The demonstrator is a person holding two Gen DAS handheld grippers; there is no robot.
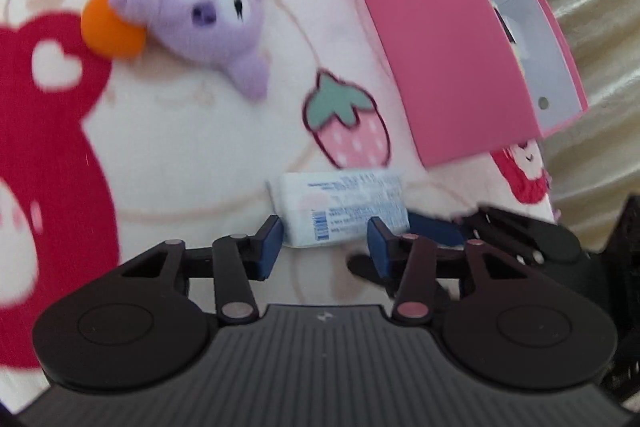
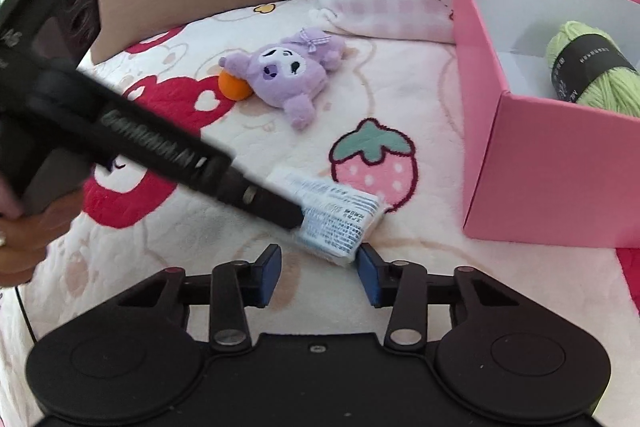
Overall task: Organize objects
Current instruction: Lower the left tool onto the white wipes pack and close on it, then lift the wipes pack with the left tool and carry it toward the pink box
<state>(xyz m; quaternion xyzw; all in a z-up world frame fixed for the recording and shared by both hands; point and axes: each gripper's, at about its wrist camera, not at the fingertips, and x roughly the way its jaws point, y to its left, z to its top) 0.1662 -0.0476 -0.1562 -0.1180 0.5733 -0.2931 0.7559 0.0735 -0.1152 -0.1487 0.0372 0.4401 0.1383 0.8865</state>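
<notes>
One tissue pack [image 2: 340, 215], one purple plush [image 2: 286, 69], one orange ball [image 2: 234, 86], one pink box [image 2: 560, 163] holding one yarn skein [image 2: 588, 67]. The left hand-held gripper [image 1: 326, 241] grips the pack; the right hand-held gripper [image 2: 318, 273] is unclosed, holding nothing.

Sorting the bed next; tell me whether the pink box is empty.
Not empty. The right wrist view looks into the open pink box and shows a green yarn skein inside; the rest of its floor is hidden.

Both tools [image 1: 324, 247] [image 2: 318, 273] partly closed, angled down
</notes>
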